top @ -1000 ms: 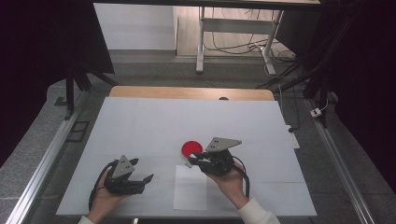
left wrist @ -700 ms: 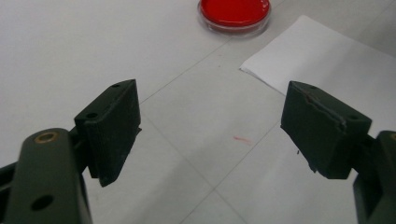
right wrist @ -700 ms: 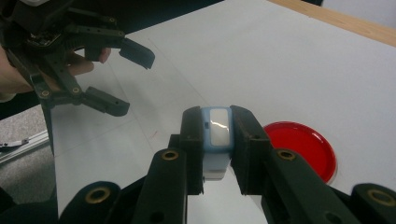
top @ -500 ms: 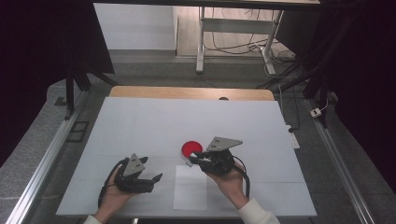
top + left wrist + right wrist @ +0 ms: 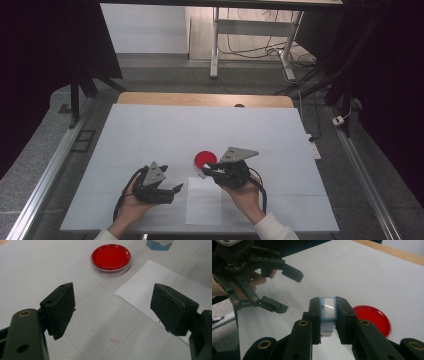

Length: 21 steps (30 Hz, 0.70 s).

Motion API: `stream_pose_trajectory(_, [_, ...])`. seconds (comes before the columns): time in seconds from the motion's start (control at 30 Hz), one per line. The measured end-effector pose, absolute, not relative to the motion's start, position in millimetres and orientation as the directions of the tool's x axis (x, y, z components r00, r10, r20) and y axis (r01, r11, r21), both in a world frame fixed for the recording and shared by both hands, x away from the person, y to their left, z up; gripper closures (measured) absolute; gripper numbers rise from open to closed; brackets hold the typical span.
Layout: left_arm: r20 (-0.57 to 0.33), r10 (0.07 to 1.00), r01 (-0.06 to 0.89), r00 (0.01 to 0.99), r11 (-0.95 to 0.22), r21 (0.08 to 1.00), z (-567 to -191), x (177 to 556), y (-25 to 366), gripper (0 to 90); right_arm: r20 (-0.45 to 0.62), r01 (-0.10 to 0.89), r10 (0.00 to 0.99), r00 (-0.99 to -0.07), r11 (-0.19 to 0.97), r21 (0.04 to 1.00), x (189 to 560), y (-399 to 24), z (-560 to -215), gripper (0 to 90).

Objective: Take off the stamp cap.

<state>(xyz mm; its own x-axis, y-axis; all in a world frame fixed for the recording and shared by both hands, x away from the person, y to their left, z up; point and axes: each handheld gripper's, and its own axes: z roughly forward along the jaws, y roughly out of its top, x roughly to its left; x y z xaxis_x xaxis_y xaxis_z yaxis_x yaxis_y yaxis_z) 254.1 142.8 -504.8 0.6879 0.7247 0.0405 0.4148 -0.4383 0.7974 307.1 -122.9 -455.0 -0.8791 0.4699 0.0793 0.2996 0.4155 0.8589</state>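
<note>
Tongs, right: clamped on a small blue-and-white block, held just beside the red dish. Tongs, left: apart, empty, aimed at the white paper sheet near that dish. Block judged picked up; placing remains.

Bright, even light on the white table, dark surroundings; close tool views slightly soft.
</note>
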Motion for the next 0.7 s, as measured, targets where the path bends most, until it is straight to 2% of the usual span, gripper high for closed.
stream_pose_trajectory(0.7, [0.048,0.688,0.385,0.725,-0.462,0.799,-500,263,110,20.1,0.079,0.305,0.491,-0.867,0.399,0.865,307,-122,-456,74.8])
